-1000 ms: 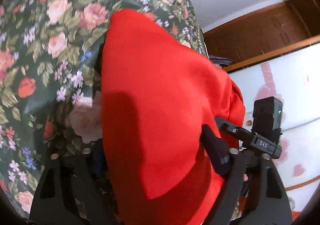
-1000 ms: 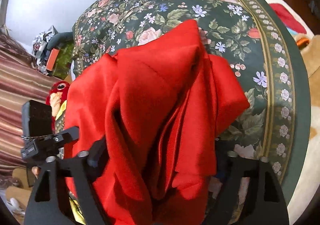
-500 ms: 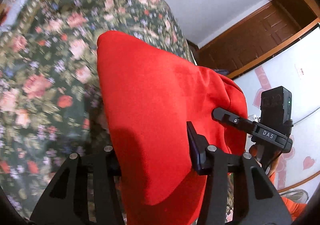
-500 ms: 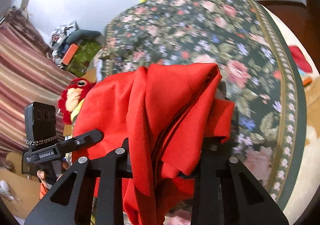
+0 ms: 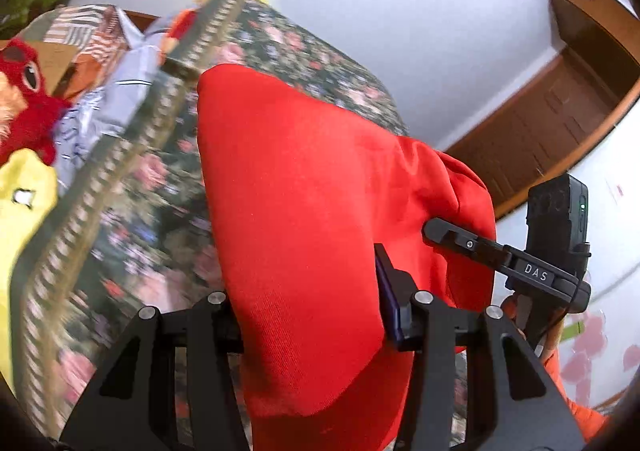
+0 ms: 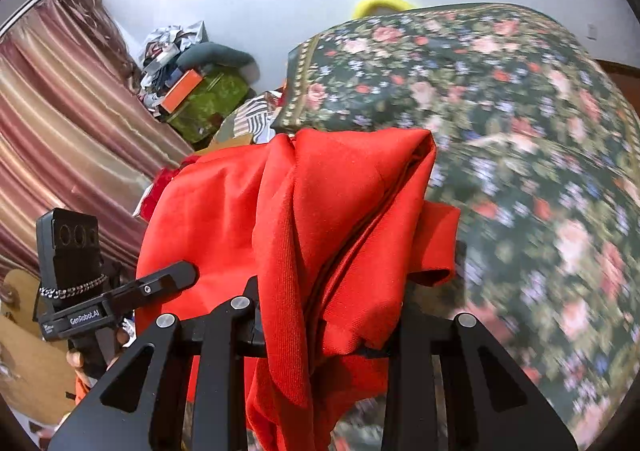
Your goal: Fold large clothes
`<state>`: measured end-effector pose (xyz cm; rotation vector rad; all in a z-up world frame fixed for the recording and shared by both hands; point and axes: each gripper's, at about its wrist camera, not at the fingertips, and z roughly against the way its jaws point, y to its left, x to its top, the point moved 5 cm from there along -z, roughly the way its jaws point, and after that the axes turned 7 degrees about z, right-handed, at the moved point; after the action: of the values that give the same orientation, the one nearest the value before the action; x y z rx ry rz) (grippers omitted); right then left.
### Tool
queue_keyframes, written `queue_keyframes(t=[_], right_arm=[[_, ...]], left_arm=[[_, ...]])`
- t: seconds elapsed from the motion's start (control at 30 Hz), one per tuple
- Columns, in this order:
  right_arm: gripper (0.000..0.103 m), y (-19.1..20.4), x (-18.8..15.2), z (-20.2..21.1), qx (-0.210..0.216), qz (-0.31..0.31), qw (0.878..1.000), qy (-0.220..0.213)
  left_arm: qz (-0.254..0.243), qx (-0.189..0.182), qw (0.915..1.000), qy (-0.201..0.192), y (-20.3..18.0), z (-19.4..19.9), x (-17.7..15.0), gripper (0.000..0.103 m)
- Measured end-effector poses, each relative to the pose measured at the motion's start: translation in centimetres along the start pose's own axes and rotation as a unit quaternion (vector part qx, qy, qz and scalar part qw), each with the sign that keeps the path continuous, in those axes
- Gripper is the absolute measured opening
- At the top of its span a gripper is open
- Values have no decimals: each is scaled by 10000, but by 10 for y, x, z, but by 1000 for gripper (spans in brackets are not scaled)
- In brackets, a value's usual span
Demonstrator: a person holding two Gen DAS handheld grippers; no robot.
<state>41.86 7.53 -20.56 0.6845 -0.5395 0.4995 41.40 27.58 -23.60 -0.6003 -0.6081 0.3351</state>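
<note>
Clamped in left gripper and right gripper, both just closed: red garment, above floral bedspread at two o'clock.

the red garment is a plain, bright cloth of fine ribbed weave, bunched into thick folds. it hangs lifted between both grippers, one smooth bundle pinched in the left gripper, a creased, layered edge in the right gripper.
</note>
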Motion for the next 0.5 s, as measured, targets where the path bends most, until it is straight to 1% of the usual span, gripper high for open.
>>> queue_keyframes(t=[0.1,0.2,0.3,0.37,0.4,0.43,0.47,0.5], right_arm=[[26,2,9,-40,-47,68,9999,112],[26,-4,13,-72,-188,51,9995,248],[27,-19,7,-111,-403,-49,9973,613],[30,-30,-4,-129,-519,-146,9946,886],[35,-32,-8,-132,-531,-146,9941,933],[41,-34,-14,-132,-568,-106,9938,949],[44,-35,-17,-130,-594,-59,9937,945],[51,-36,-21,-127,-641,25,9933,957]], left_arm=[[135,152,9998,20,29,-9,13,48],[298,334,9989,134,59,-31,22,48],[414,682,9961,372,92,-62,24,49],[546,877,9929,586,113,-79,17,54],[606,905,9922,603,119,-83,15,59],[716,877,9919,573,128,-84,14,61],[903,716,9919,528,136,-80,11,62],[1010,614,9916,521,139,-75,9,64]])
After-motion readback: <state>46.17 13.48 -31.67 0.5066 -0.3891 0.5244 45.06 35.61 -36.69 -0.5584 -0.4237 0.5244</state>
